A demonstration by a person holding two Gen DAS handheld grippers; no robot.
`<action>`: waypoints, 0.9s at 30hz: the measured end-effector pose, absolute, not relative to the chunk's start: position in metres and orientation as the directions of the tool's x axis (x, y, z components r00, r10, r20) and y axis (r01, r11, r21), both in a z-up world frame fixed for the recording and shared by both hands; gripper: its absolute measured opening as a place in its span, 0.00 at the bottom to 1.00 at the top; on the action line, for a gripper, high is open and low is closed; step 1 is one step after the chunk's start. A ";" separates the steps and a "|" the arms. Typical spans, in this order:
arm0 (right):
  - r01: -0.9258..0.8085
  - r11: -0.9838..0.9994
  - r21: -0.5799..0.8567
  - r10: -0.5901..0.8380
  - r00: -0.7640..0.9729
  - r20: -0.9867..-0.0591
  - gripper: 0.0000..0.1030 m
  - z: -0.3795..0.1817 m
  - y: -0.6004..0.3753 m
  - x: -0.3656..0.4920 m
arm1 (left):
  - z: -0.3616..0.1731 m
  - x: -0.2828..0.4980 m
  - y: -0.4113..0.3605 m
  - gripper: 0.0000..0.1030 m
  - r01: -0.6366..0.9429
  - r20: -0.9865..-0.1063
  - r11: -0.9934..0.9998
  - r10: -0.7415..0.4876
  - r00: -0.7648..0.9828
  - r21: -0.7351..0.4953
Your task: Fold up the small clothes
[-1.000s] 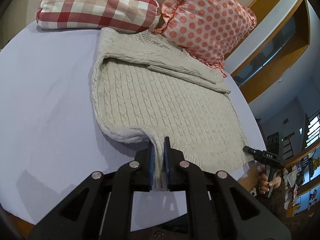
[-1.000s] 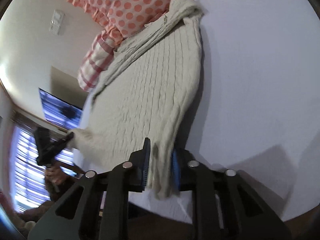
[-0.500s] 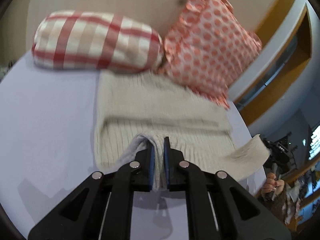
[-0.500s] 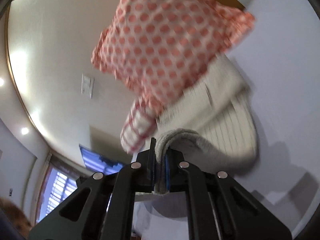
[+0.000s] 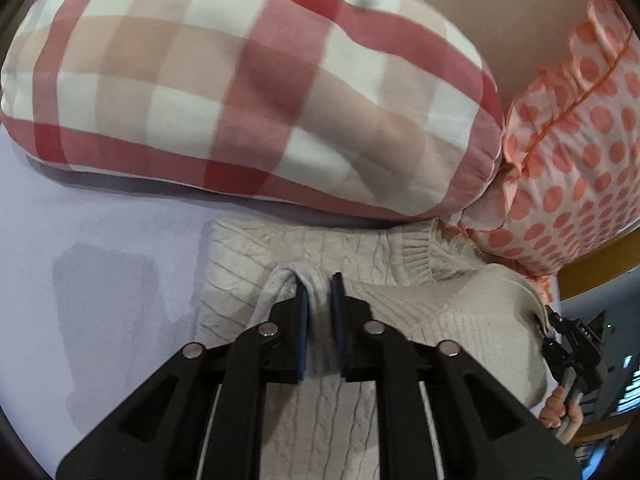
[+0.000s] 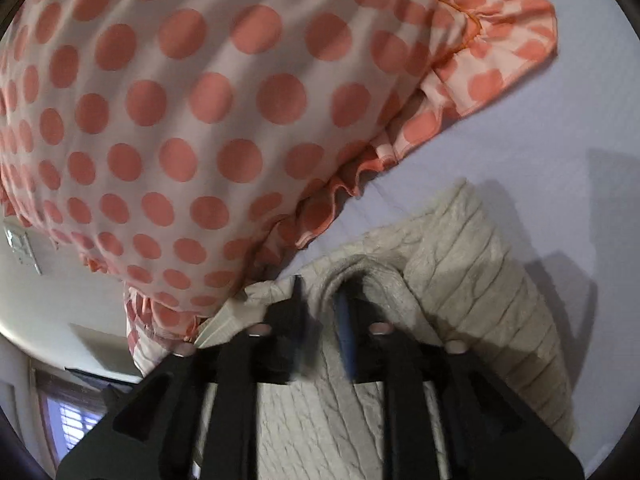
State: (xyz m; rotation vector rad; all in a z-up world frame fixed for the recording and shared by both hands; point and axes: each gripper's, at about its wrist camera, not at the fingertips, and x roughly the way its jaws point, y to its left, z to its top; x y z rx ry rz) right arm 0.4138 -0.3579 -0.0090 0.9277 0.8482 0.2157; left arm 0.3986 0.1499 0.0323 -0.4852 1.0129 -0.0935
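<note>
A cream cable-knit sweater (image 5: pixel 460 320) lies on the pale lilac sheet (image 5: pixel 100 240), its lower half folded up over its top. My left gripper (image 5: pixel 318 292) is shut on the sweater's hem, low over the collar end by the pillows. My right gripper (image 6: pixel 320 300) holds the hem's other corner; its jaws stand slightly apart with the knit (image 6: pixel 460 264) bunched between them. The right gripper also shows in the left wrist view (image 5: pixel 576 344), at the sweater's right edge.
A red-and-white checked pillow (image 5: pixel 240 92) lies just beyond the sweater's collar. A pink pillow with coral dots (image 6: pixel 180 112) sits to its right, its ruffle touching the sweater. A wooden frame edge (image 5: pixel 600 264) runs at the right.
Both grippers have carried the sweater's hem up and forward from the near edge of the bed to the collar end by the pillows, folding the sweater in half. The right jaws have parted slightly.
</note>
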 end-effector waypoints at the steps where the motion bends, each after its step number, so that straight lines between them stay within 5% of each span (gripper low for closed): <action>1: 0.166 0.630 0.759 0.481 0.684 -0.549 0.71 -0.001 -0.359 0.410 | 0.034 0.396 0.154 0.17 -0.143 -0.785 0.887 -0.300 0.542 -0.438; 2: 0.154 0.684 0.713 0.412 0.725 -0.552 0.91 0.014 -0.361 0.402 | 0.040 0.391 0.163 0.21 -0.156 -0.779 0.887 -0.283 0.559 -0.435; 3: 0.141 0.723 0.676 0.358 0.761 -0.541 0.93 0.026 -0.361 0.390 | 0.047 0.385 0.169 0.32 -0.178 -0.776 0.894 -0.242 0.582 -0.412; 7: -0.047 0.811 0.583 0.390 0.787 -0.479 0.93 0.054 -0.331 0.368 | 0.077 0.355 0.181 0.37 -0.160 -0.714 0.914 -0.172 0.679 -0.372; 13: -0.163 0.873 0.460 0.459 0.596 -0.659 0.93 0.018 -0.248 0.381 | 0.050 0.350 0.112 0.44 0.061 -0.764 0.935 -0.322 0.559 -0.350; 18: -0.136 0.932 0.336 0.350 0.578 -0.737 0.93 0.006 -0.226 0.382 | 0.013 0.373 0.096 0.39 -0.050 -0.840 0.992 -0.074 0.537 -0.120; 20: -0.139 0.965 0.222 0.261 0.587 -0.766 0.93 0.011 -0.210 0.375 | 0.015 0.369 0.097 0.38 -0.061 -0.835 0.992 -0.062 0.546 -0.114; 25: -0.221 0.975 0.023 0.167 0.660 -0.733 0.93 0.021 -0.174 0.339 | 0.040 0.322 0.103 0.63 -0.030 -0.819 0.991 -0.090 0.567 -0.130; 27: -0.238 0.971 -0.032 0.141 0.672 -0.727 0.93 0.019 -0.161 0.333 | 0.047 0.299 0.118 0.64 -0.047 -0.807 0.991 -0.071 0.586 -0.122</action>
